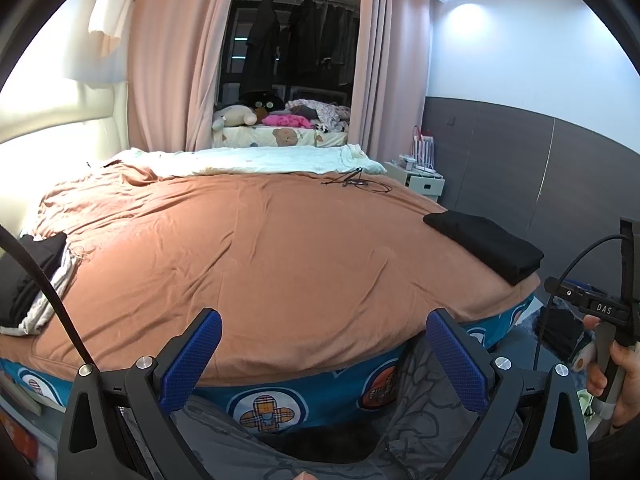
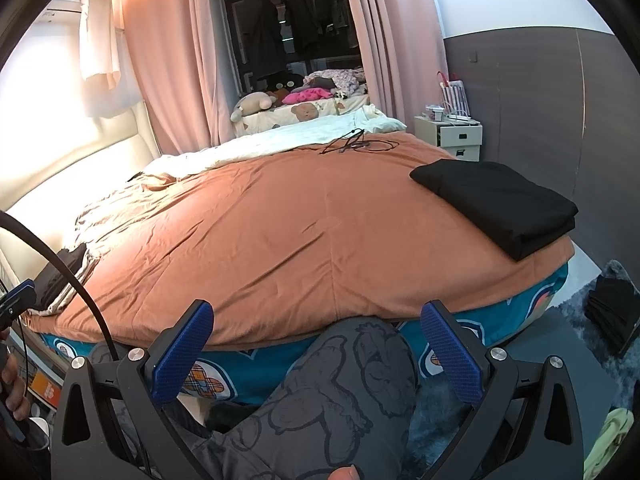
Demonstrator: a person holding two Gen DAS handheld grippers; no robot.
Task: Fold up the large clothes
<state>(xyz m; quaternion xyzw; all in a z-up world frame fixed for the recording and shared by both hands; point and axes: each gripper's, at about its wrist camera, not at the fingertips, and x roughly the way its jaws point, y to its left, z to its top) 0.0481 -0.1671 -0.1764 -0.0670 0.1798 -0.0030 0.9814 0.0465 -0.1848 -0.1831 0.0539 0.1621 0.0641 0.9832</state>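
Colours and patterns around the orange-brown bedspread (image 2: 304, 216)

The bedspread is plain rust orange; on its right corner lies a folded black garment (image 2: 500, 204), at its left edge a black-and-white pile of clothes (image 1: 32, 284). Below its near edge runs a teal sheet (image 1: 304, 396) with plaid flower medallions. Beyond its far end: a pale mint quilt (image 1: 256, 160), pink curtains (image 1: 168, 60). The gripper pads (image 1: 192, 360) are blue; trousers (image 2: 340, 392) are grey, cartoon-printed.

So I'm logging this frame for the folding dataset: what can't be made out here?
- Pile of clothes at the bed's left edge: cable crosses it in both views; item count unclear.
- Folded black garment: type unreadable.
- Dark item on the rug: cut by the right wrist view's edge.
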